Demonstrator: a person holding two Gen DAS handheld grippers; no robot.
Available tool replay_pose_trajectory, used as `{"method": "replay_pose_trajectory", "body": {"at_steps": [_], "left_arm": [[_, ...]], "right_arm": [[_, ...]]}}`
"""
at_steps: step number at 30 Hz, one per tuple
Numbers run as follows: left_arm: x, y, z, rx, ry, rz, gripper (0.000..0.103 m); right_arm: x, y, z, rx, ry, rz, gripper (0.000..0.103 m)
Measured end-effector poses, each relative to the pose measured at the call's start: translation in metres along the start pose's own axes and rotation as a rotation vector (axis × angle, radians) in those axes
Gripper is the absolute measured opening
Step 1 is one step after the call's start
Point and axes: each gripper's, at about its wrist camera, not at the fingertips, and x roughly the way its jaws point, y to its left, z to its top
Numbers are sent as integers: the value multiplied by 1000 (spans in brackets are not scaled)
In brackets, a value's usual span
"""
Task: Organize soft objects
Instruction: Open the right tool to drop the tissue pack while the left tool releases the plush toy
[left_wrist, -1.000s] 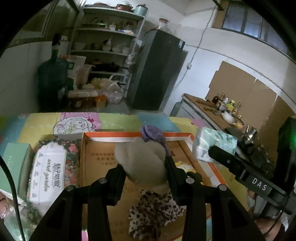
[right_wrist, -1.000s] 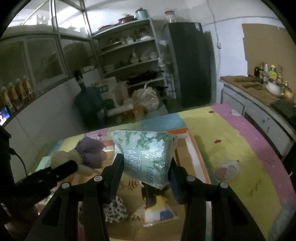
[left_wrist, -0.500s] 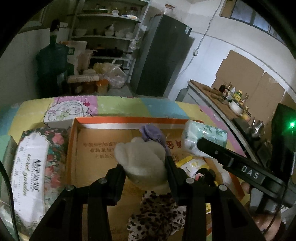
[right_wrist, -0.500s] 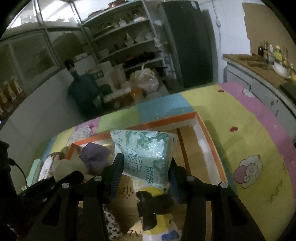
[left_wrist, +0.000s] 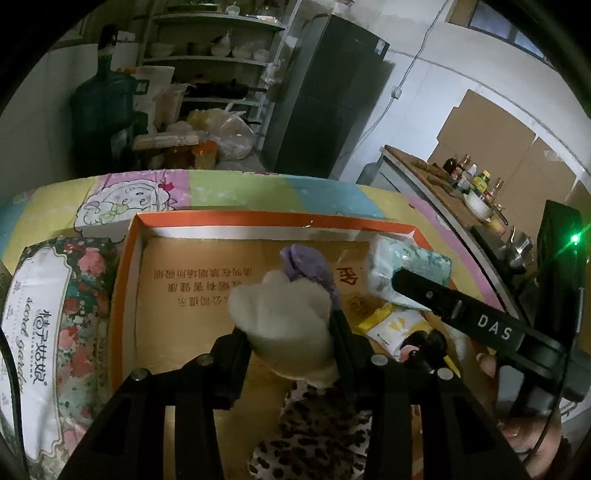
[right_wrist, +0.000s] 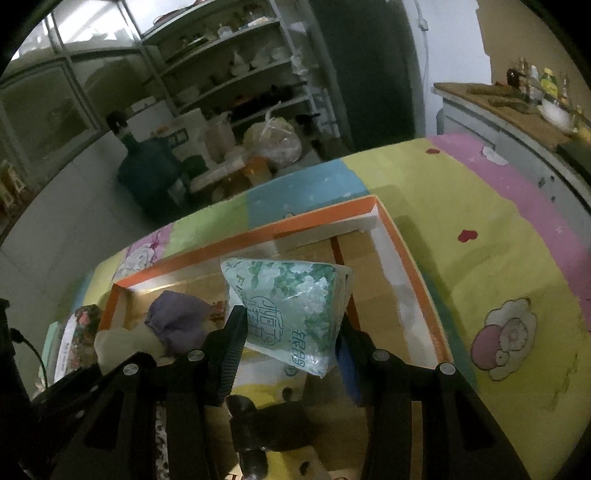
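Two soft things are in hand above the cardboard box (left_wrist: 129, 295), neither set down yet.
Left tongs (left_wrist: 288, 347) clamp a cream-and-purple plush toy (left_wrist: 284, 314) mid-box; right tongs (right_wrist: 291, 339) clamp a floral tissue pack (right_wrist: 291, 299) near its right wall. A leopard-print cloth (left_wrist: 317, 435) and yellow packet (left_wrist: 395, 325) already lie inside; a flowered tissue pack (left_wrist: 44, 339) waits on the surface by the box's left edge.

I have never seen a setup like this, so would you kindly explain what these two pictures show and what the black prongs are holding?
A person holds a two-fingered claw in each hand, and each claw carries a camera looking along its fingers. One picture is from the left claw, which grips a cream and purple soft toy. The other is from the right claw, which grips a green floral tissue pack. Both hang over an orange-rimmed cardboard box on a colourful cloth. A leopard-print cloth and a yellow packet lie in the box; a large floral tissue pack lies beside it.
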Motion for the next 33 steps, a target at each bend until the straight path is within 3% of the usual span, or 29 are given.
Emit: {"method": "replay_pose_trajectory", "body": {"at_steps": [4,7,11,18,33], "left_arm": [[5,-1,-1,4,26,1,43],[4,1,-2,-15,26,-3,44],[-2,5,-5,-32,-1,-2,48],[-26,3,-5,-45,-105,17,73],[-73,-16,-13,33,-218,-9,74]], "right_arm": [[3,2,0,-5,20,7,52],[3,1,-2,11,31,-1,64],[-1,-6,-5,51,18,20,68],[-13,-1,-11,44,-8,13,74],[-65,15,-26,35,-112,24,74]]}}
